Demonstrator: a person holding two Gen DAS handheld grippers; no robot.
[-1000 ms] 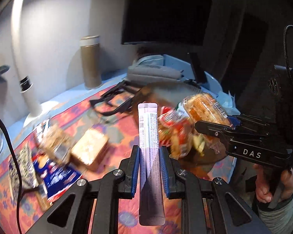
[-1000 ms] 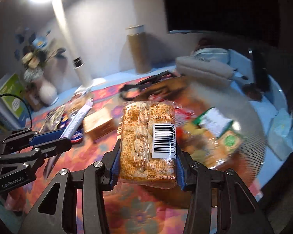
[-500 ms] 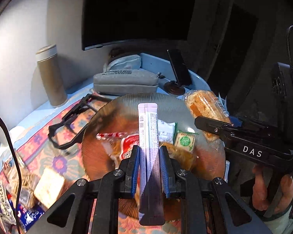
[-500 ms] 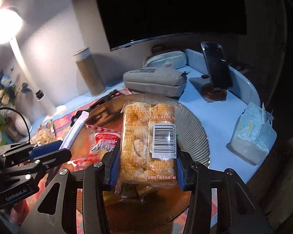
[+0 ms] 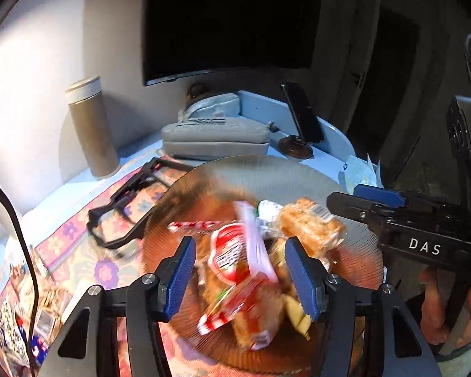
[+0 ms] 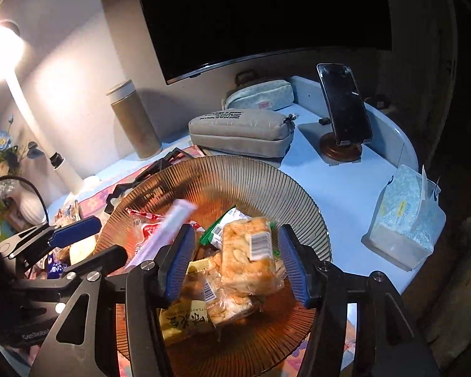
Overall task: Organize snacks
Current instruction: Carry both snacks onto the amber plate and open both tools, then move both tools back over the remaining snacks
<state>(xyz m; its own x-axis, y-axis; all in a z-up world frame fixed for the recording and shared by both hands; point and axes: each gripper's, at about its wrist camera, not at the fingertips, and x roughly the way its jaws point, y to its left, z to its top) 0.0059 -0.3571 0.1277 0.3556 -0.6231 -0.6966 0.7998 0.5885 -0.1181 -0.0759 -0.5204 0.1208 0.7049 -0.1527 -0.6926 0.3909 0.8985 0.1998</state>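
Snacks fill the ribbed amber glass plate (image 6: 223, 182), a wide dish on the pale blue surface (image 6: 345, 185), partly over a flowered cloth (image 5: 75, 242). Behind the plate, at twelve o'clock, a dark screen (image 6: 267, 12) hangs on the wall. A grey pouch (image 6: 241, 132) lies just beyond the plate's far rim, with a paler pouch (image 6: 260, 94) behind it. At ten o'clock stands a tan cylinder canister (image 6: 135, 119); at two o'clock a phone (image 6: 343, 103) leans on a round wooden stand. A tissue pack (image 6: 405, 216) sits at three o'clock, apart from the plate.

Over the plate the left gripper (image 5: 240, 278) has its jaws opening, the blue pads clear of everything; a pale pink stick packet (image 5: 256, 245), blurred, lies tilted between them, touching neither pad, above a red-and-white wrapper (image 5: 229, 251). The right gripper (image 6: 232, 264) likewise has jaws opening, and the orange pastry pack (image 6: 248, 257) with its barcode label sits between the pads, free of them, on top of the heap. A green-edged sachet (image 6: 226, 223) shows at its eleven o'clock. A hand (image 5: 436, 308) holds the right gripper's handle at the left wrist view's four o'clock. More packets (image 5: 18, 323) lie on the cloth at eight o'clock.
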